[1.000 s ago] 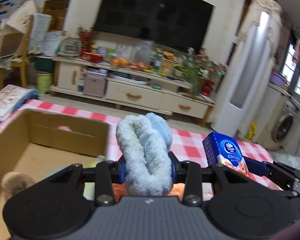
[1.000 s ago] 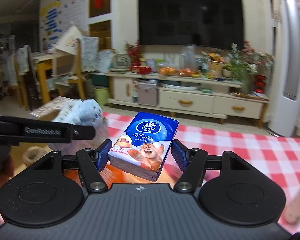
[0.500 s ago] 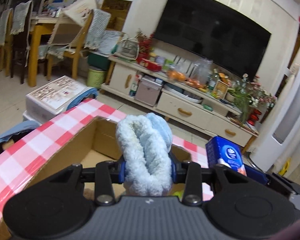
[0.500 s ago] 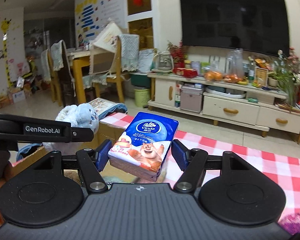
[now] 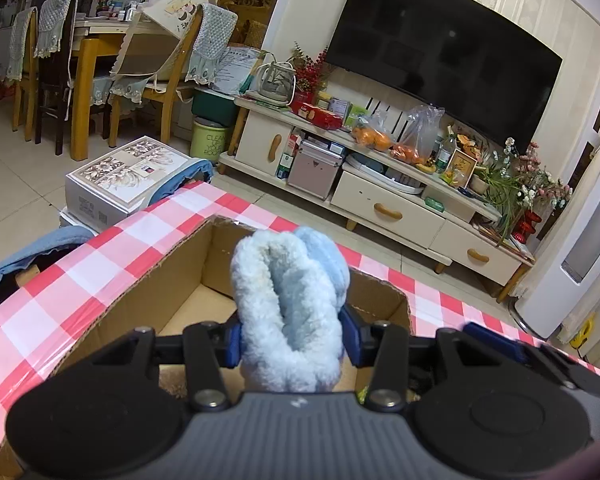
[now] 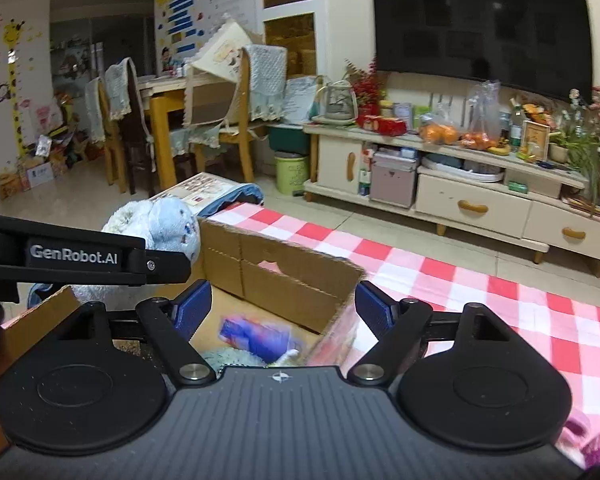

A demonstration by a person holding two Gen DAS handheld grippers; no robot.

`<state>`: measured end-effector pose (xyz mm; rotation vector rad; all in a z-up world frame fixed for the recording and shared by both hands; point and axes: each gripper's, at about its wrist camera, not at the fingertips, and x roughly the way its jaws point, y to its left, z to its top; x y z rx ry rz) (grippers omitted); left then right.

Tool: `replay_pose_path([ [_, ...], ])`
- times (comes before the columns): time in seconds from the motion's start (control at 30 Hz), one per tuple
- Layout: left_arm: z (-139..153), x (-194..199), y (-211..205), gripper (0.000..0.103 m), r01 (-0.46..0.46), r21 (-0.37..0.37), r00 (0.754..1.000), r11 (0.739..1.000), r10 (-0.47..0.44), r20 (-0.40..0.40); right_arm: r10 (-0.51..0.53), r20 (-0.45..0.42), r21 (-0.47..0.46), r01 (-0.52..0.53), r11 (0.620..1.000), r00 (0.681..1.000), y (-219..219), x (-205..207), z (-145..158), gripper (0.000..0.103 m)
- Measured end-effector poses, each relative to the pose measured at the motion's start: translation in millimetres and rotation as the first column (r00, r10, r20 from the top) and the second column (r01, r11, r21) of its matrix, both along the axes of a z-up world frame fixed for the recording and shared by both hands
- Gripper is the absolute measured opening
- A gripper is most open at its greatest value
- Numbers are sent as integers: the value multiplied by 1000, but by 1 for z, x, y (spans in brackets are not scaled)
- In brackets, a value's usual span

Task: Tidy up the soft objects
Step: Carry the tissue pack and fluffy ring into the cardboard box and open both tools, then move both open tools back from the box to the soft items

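Note:
A pale blue plush toy (image 5: 288, 300) stands upright between the pads of my left gripper (image 5: 290, 340). The jaws are opening, with the fleece still touching both pads. It hangs over the open cardboard box (image 5: 180, 264). The right wrist view shows the same toy (image 6: 168, 224) at the left, above the box (image 6: 284, 276). My right gripper (image 6: 284, 304) is opening wide with nothing between its pads. Below it, a blue tissue pack (image 6: 256, 336) shows as a blur inside the box. One right finger (image 5: 496, 340) shows beside the left gripper.
The box sits on a red-and-white checked tablecloth (image 6: 480, 292). A pale fuzzy item (image 6: 232, 356) lies in the box beside the tissue pack. A white carton (image 5: 128, 176) stands on the floor past the table's far edge, with a TV cabinet (image 5: 400, 208) beyond.
Both grippers swung left to hang over the box. The right jaws spread and the tissue pack dropped out of them into the box. The left jaws widened slightly around the plush toy.

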<state>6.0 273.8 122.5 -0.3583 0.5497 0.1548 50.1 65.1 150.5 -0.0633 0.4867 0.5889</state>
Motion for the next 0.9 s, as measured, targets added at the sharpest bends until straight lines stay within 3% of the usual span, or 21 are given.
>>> replay_pose_path([
  [0.23,3,-9,-14,64,16,50,1000,999,-17,19,-153,-17,56,153,987,988,-42,-33,8,101],
  [0.33,3,-15,-21,79,23,86,999,996,-26,32,-220,-37,85,223,971,975,-66,-51,8,102],
  [0.53,1,-18,-27,87,-26,215,999,976,19,33,-294,-68,126,301,945,953,-110,-92,2,103],
  [0.7,-3,-28,-21,87,-72,151,997,986,69,26,-346,-47,99,350,932,937,-136,-114,-3,103],
  [0.9,-4,-45,-30,88,-73,154,997,985,66,49,-428,-38,89,429,899,903,-172,-130,-11,103],
])
